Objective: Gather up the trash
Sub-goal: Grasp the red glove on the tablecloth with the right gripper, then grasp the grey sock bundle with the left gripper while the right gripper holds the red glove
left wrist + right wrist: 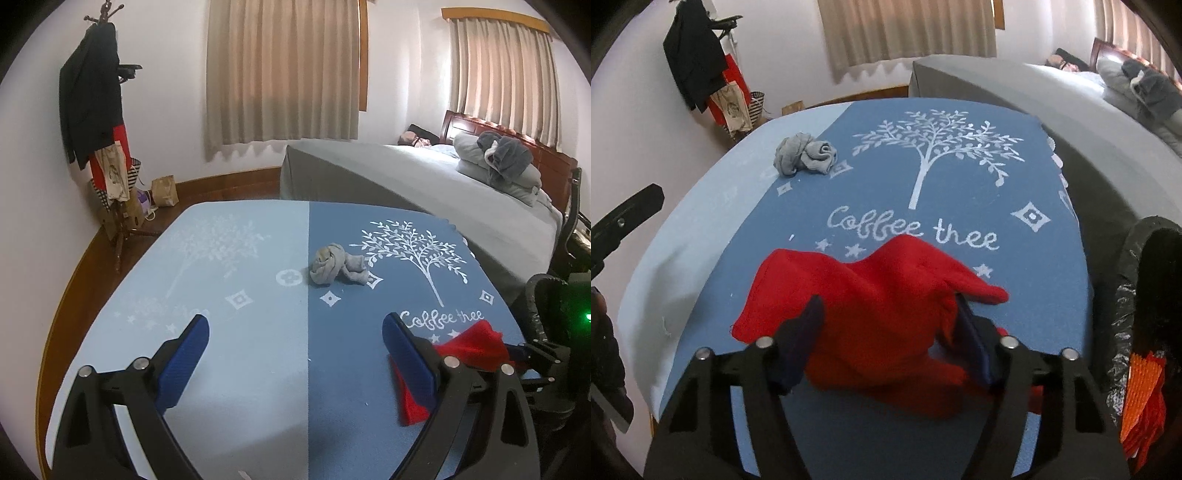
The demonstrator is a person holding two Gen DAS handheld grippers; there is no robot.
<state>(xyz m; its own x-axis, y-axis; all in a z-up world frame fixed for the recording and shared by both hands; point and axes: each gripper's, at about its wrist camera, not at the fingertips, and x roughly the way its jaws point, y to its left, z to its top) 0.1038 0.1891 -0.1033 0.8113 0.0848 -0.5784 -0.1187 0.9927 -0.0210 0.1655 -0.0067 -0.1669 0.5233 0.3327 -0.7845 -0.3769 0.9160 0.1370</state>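
A red cloth [871, 306] lies crumpled on the blue table cover [960, 192]. My right gripper [890, 314] has a finger on each side of the cloth, jaws wide apart and not closed on it. The red cloth also shows in the left wrist view [469, 347], behind my left gripper's right finger. My left gripper [295, 332] is open and empty above the cover's front. A grey crumpled rag [336, 264] lies mid-table; it also shows in the right wrist view [805, 153], at the far left of the cover.
A black-lined trash bin [1145, 314] with orange trash inside stands at the table's right edge. A grey bed [424, 184] lies beyond the table. A coat rack [99, 110] with clothes and paper bags stands by the left wall.
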